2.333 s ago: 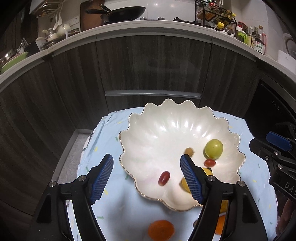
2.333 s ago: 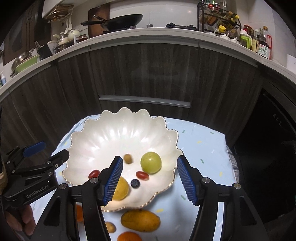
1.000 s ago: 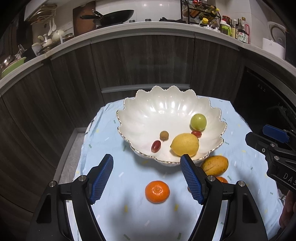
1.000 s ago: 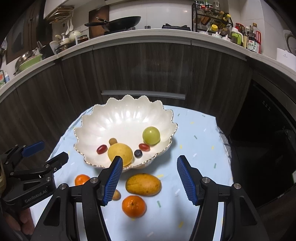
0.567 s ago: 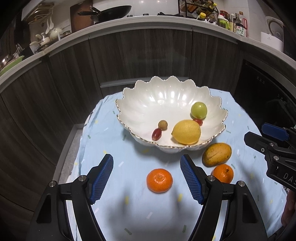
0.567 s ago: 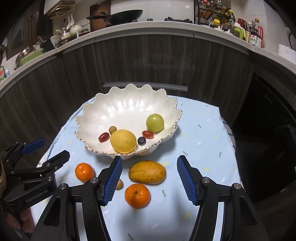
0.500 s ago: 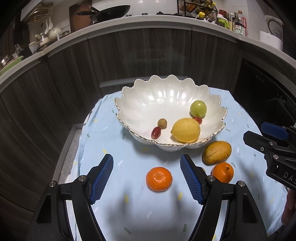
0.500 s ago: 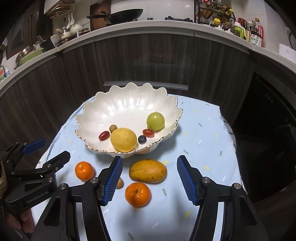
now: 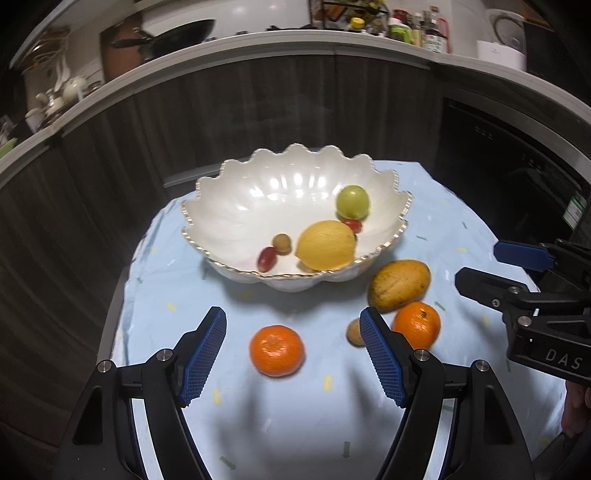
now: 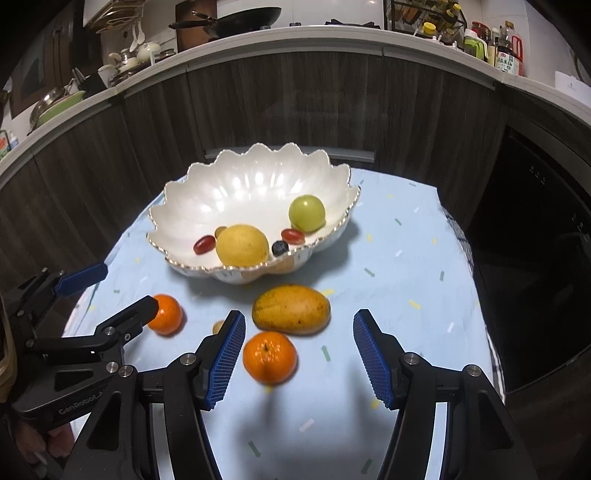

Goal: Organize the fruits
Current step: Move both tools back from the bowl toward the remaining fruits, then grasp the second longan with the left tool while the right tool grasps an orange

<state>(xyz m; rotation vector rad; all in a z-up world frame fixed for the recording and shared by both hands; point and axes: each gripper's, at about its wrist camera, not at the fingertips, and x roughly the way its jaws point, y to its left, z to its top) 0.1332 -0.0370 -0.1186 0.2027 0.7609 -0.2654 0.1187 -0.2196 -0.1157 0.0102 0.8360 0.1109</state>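
A white scalloped bowl [image 9: 236, 206] [image 10: 207, 199] on the light blue cloth holds a lemon [image 9: 325, 244] [image 10: 242, 244], a green fruit [image 9: 352, 201] [image 10: 306, 213], red grape tomatoes [image 9: 266, 257], a small brown fruit [image 9: 282, 243] and a blueberry [image 10: 280, 248]. On the cloth lie a mango [image 9: 399, 285] [image 10: 291, 309], two oranges [image 9: 277, 350] [image 9: 416, 325] [image 10: 269, 356] [image 10: 166, 314] and a small brown fruit [image 9: 354, 332]. My left gripper [image 9: 293, 356] is open and empty, with one orange between its fingers. My right gripper [image 10: 299, 360] is open and empty above the other orange.
The blue cloth [image 10: 399, 266] covers a small table with edges on all sides. Dark cabinet fronts [image 10: 295, 110] stand behind, under a counter with a pan [image 10: 236, 16] and bottles [image 10: 506, 51]. A dark oven front [image 10: 539, 229] is on the right.
Both grippers have pulled back from the bowl toward the near side of the table and dropped lower over the loose fruit. Both stay open and empty.
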